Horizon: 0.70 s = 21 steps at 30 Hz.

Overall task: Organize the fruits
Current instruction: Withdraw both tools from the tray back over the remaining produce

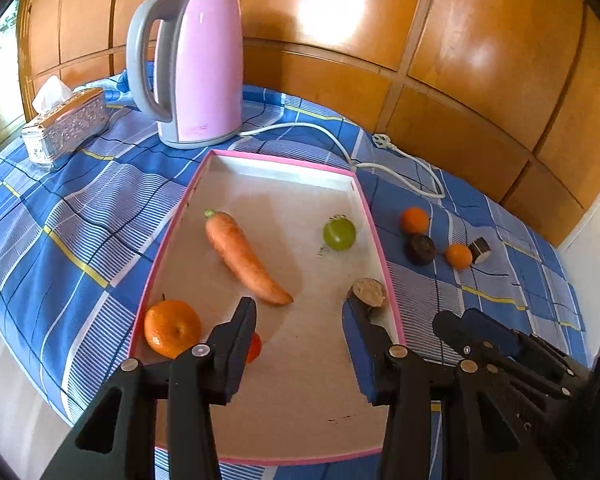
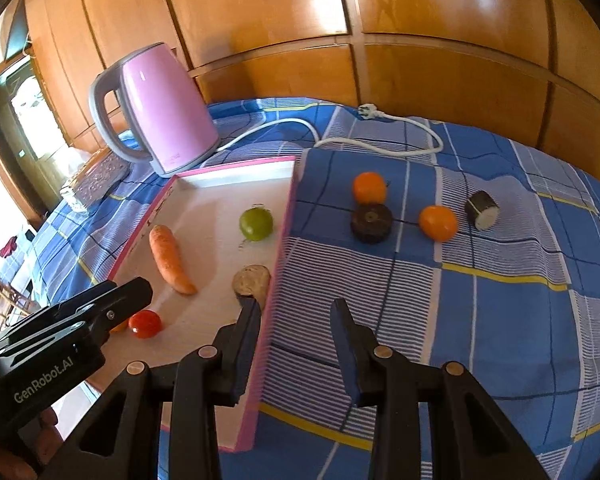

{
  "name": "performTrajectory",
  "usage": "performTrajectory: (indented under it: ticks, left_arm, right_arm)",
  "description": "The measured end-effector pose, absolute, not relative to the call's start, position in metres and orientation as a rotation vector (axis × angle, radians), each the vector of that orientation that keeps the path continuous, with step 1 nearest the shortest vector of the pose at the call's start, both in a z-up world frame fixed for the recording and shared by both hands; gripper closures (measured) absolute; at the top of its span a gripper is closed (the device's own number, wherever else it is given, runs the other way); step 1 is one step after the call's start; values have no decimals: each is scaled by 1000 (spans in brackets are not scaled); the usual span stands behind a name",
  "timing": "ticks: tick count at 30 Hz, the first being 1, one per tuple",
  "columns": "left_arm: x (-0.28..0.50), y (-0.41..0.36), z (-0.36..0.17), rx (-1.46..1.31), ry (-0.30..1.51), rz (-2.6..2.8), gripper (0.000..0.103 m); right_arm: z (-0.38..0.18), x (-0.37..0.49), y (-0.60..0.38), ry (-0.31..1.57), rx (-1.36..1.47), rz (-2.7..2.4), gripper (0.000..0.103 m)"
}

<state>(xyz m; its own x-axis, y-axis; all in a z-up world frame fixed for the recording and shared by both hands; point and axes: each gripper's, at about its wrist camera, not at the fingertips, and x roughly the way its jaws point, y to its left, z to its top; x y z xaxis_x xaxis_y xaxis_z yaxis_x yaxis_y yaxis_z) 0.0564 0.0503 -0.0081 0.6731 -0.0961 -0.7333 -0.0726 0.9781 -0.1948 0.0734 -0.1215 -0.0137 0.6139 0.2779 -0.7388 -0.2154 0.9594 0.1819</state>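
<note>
A pink-rimmed tray (image 1: 380, 240) holds a carrot (image 1: 240, 256), a green fruit (image 1: 339, 233), an orange (image 1: 172, 328), a red tomato (image 2: 145, 323) and a brown cut piece (image 1: 369, 291). My left gripper (image 1: 300, 312) hovers open over the tray's near half, nothing between its fingers. On the cloth right of the tray lie two oranges (image 2: 369, 188) (image 2: 438, 222), a dark round piece (image 2: 371, 218) and a black-skinned cylinder (image 2: 482, 209). My right gripper (image 2: 296, 308) is open and empty above the tray's right rim (image 2: 284, 232), left finger by the brown piece.
A pink kettle (image 1: 196, 68) stands behind the tray, its white cord (image 2: 380, 148) trailing across the blue checked cloth. A silver tissue box (image 1: 66, 128) sits at the far left. Wooden panels close off the back. The table drops away on the left.
</note>
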Motion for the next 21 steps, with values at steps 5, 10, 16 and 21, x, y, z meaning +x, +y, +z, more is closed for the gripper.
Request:
performTrajectory:
  ticks: [5, 10, 16, 21]
  left_arm:
    - [56, 41, -8, -196, 836, -31, 57]
    - [56, 32, -8, -177, 838, -47, 57]
    - [58, 23, -10, -159, 845, -63, 57]
    - [59, 15, -11, -140, 847, -79, 57]
  right_arm:
    - [-16, 74, -133, 869, 98, 258, 66]
    - [-17, 74, -141, 870, 111, 236, 66]
    - [-21, 76, -152, 880, 130, 210, 66]
    - [-24, 78, -162, 886, 146, 184, 66]
